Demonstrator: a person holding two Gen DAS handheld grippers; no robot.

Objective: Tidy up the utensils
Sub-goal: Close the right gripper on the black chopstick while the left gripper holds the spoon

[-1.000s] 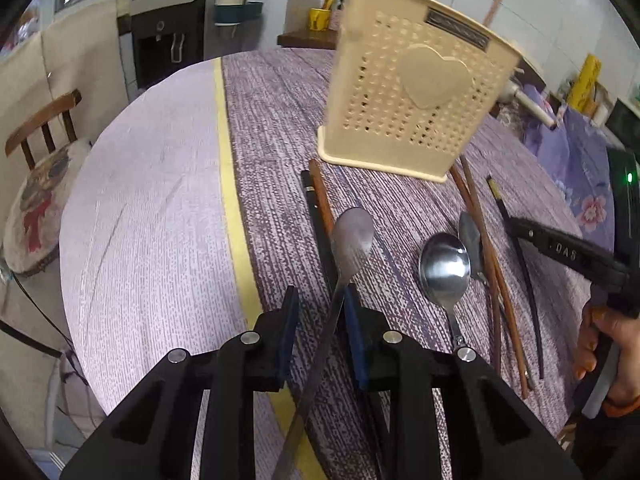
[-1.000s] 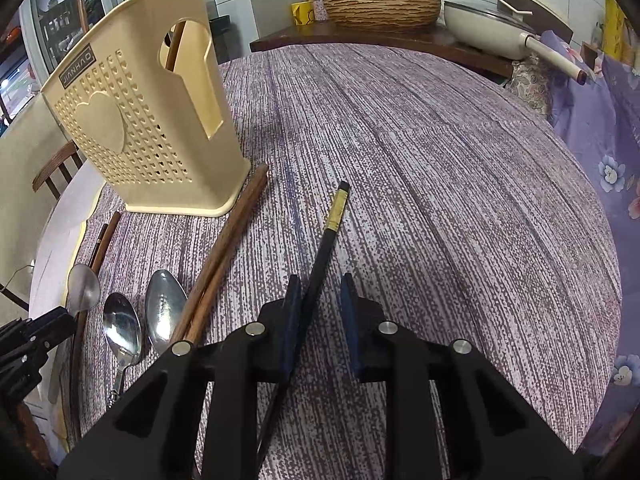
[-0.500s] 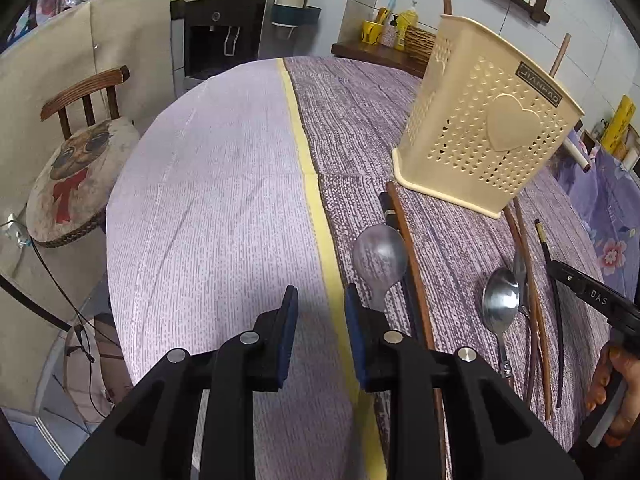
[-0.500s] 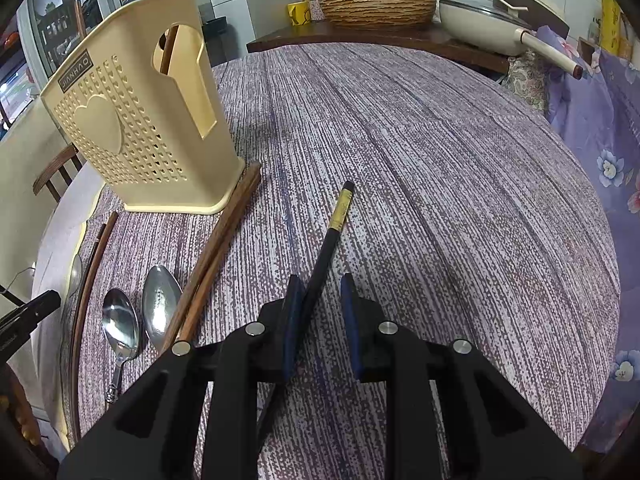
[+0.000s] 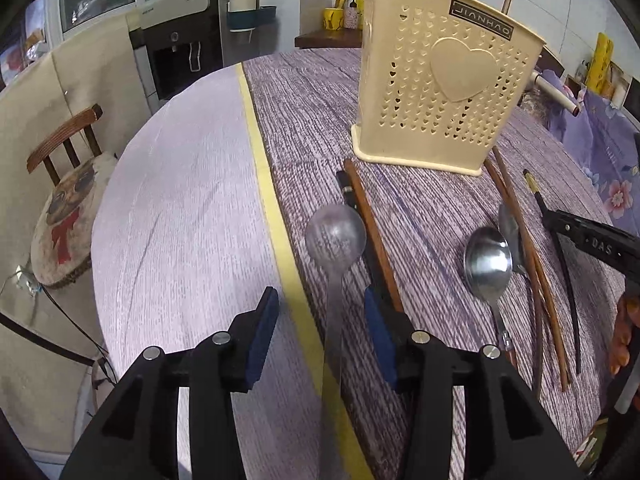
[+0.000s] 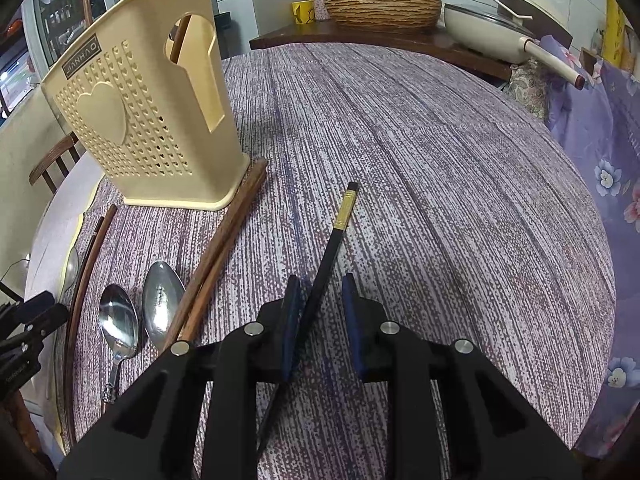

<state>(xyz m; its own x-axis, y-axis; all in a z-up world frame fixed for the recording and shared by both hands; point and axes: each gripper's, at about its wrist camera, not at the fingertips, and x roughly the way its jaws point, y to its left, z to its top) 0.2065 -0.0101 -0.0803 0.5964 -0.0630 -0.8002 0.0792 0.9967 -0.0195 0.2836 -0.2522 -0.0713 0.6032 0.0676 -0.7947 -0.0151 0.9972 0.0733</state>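
A cream perforated utensil holder (image 5: 444, 92) stands on the round table; it also shows in the right wrist view (image 6: 144, 120). My left gripper (image 5: 320, 320) is open, its jaws either side of the handle of a steel spoon (image 5: 335, 240) lying on the cloth. My right gripper (image 6: 320, 312) is open around a black chopstick with a gold band (image 6: 334, 240) that lies on the table. Two more spoons (image 6: 120, 320) and brown chopsticks (image 6: 224, 236) lie between the grippers.
A black and a brown chopstick (image 5: 368, 220) lie beside the left spoon. A yellow stripe (image 5: 276, 208) crosses the tablecloth. A cushioned chair (image 5: 64, 216) stands left of the table. A wicker basket (image 6: 380, 4) and a pan (image 6: 488, 28) sit on the counter behind.
My left gripper swung left off the spoon, then came back over its handle and opened wider. My right gripper opened slightly around the black chopstick.
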